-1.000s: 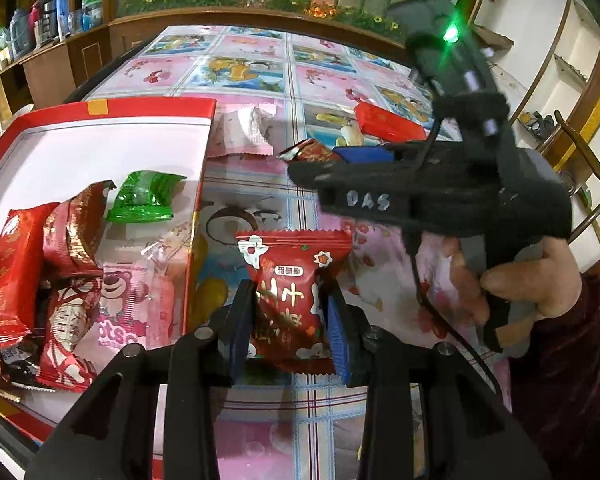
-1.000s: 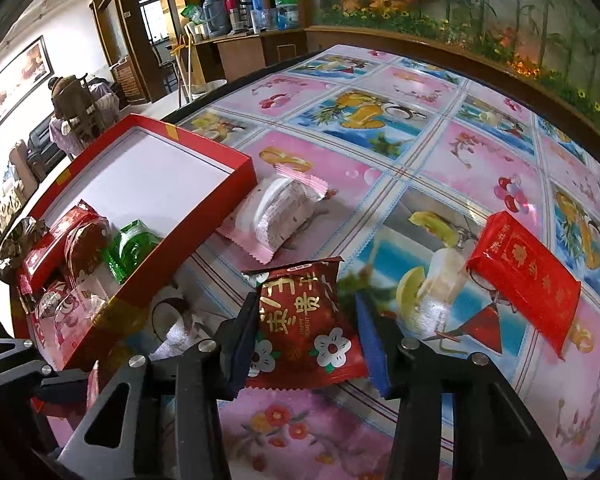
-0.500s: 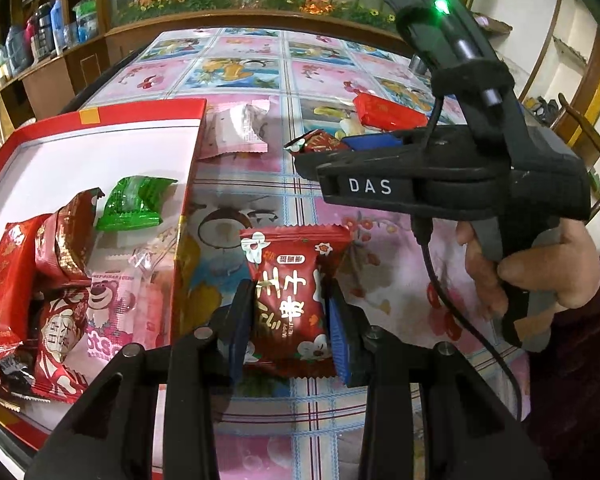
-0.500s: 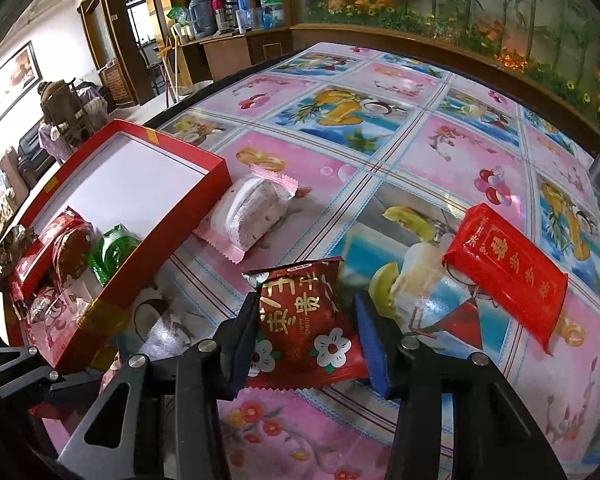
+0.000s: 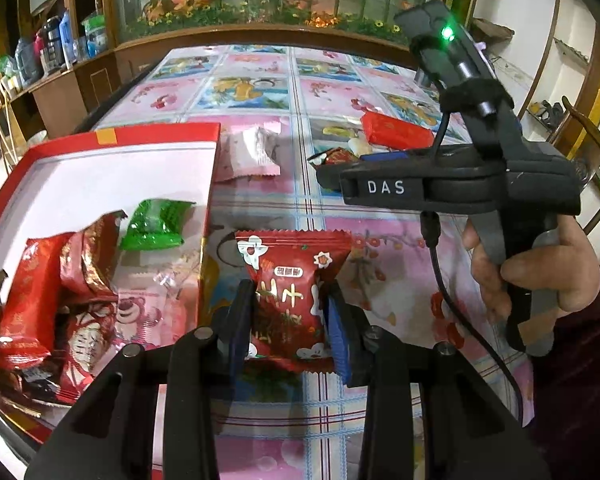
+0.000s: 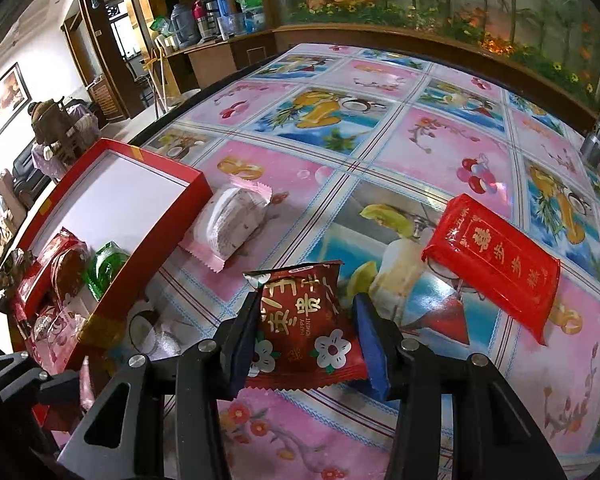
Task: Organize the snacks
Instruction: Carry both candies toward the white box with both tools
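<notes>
Seen from the left wrist, the left gripper is clamped on a red snack packet, its blue pads pressing both sides, just right of the red box. That box sits on the patterned tablecloth and holds a green sweet and a heap of red and pink packets at its near end. To the right, a hand holds the right gripper above the table, a dark red packet at its tips.

From the right wrist, the right gripper grips that dark red flowered packet between its pads, above the cloth. A pink-wrapped cake lies just beside the box's wall, and a flat red packet lies well to the right
</notes>
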Motion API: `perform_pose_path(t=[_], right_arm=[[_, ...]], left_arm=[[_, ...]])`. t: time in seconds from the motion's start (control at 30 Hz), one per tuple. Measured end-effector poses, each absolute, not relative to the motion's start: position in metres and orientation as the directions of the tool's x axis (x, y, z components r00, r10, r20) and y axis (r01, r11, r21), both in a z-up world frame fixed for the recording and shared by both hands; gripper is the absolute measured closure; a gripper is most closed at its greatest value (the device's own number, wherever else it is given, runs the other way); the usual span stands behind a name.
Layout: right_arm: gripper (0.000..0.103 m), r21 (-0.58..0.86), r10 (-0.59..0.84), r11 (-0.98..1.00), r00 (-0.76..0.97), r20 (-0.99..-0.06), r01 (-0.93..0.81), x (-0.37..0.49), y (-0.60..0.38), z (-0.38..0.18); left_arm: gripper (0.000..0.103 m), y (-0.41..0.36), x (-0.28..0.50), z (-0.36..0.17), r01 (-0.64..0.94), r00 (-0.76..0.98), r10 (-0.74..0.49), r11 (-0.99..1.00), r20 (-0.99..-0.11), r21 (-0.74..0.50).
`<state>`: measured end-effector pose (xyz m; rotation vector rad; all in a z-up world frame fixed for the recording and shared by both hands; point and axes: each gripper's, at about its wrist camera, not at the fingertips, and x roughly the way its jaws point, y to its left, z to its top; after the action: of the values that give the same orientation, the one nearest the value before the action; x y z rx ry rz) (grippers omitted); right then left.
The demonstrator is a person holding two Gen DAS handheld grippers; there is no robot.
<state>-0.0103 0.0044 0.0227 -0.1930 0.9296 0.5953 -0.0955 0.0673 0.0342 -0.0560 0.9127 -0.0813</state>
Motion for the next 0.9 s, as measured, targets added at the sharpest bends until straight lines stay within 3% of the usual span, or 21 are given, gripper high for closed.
perform_pose_path(t=[0.9], right_arm=[[0.055, 0.131, 0.404, 0.855, 0.486, -0.775, -0.502, -0.003, -0.009, 0.03]], left_arm=[[0.071, 0.08, -0.102, 0.069, 0.005, 0.7, -0.007, 1.0, -0.715, -0.005]])
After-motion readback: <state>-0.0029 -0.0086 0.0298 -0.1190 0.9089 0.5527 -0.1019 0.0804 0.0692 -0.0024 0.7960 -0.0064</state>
